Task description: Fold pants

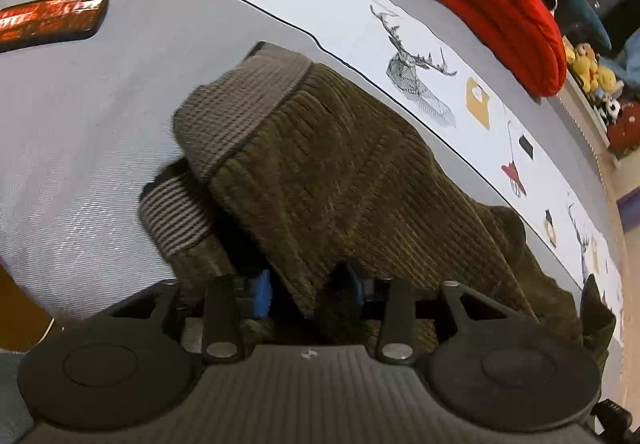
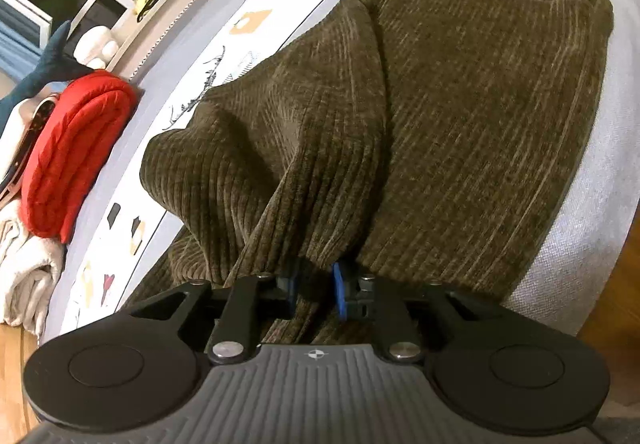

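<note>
Both grippers are clenched on the olive corduroy pants, which lie on the grey bedspread beside its printed white band with the stag drawings. The left gripper pinches a gather of cloth near the ribbed grey-striped cuffs, one cuff lying over the other (the legs look doubled there already). The right gripper nips a bunched ridge of corduroy, and the fabric rises in a tented fold from its blue pads; beyond that fold the rest of the garment lies flat. Holding two points along one edge probably lets the person carry that edge across as a straight line, so the fold lands square rather than twisted. A folded red quilt and a cream blanket sit well apart at the bed's far side. A dark red packet lies on the spread; its lettering is too blurred to read, and no brand shows on the pants.
</note>
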A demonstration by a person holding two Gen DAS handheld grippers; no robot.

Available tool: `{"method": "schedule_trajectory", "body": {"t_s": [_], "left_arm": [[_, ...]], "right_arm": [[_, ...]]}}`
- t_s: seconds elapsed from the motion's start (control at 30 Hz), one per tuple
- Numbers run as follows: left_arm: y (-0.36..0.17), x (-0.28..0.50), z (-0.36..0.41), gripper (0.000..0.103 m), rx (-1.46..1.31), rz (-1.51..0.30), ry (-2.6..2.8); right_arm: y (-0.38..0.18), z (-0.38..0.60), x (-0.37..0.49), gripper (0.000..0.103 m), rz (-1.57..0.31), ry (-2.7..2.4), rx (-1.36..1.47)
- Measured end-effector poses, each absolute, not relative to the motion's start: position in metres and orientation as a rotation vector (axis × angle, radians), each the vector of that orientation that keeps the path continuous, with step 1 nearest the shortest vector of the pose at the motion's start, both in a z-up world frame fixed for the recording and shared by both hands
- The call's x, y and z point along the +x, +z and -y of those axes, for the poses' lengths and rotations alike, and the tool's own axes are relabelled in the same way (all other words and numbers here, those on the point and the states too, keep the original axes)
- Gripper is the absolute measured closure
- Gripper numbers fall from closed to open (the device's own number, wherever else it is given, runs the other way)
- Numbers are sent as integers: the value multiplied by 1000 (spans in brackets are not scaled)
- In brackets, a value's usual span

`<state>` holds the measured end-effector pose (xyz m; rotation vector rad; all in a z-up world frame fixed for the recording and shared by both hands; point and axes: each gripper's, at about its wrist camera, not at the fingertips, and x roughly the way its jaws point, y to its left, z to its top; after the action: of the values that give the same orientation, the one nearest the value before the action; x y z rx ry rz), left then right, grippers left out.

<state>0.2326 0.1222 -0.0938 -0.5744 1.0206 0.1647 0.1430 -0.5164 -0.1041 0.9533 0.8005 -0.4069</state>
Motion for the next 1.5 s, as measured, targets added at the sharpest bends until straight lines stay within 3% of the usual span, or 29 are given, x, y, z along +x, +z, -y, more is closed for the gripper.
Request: {"method": "schedule_trajectory", "body": {"t_s": [0.1, 0.27, 0.4, 0.53, 1.5], "left_arm": [[-97, 237, -118, 44, -563, -1033, 167], [-98, 240, -118, 41, -570, -1038, 166], [-96, 239, -116, 41, -545, -1038, 164], [-95, 238, -113, 29, -521, -1039, 163], [-90, 239, -111, 29, -500, -1028, 158]], "right_arm": [[-104, 518, 147, 81, -799, -420, 968], [-104, 518, 148, 70, -789, -444, 984], [-104, 514, 151, 68, -792, -461, 964], [-103, 512, 153, 65, -791, -472, 954], [-106, 520, 149, 61, -772, -464, 1038]]}}
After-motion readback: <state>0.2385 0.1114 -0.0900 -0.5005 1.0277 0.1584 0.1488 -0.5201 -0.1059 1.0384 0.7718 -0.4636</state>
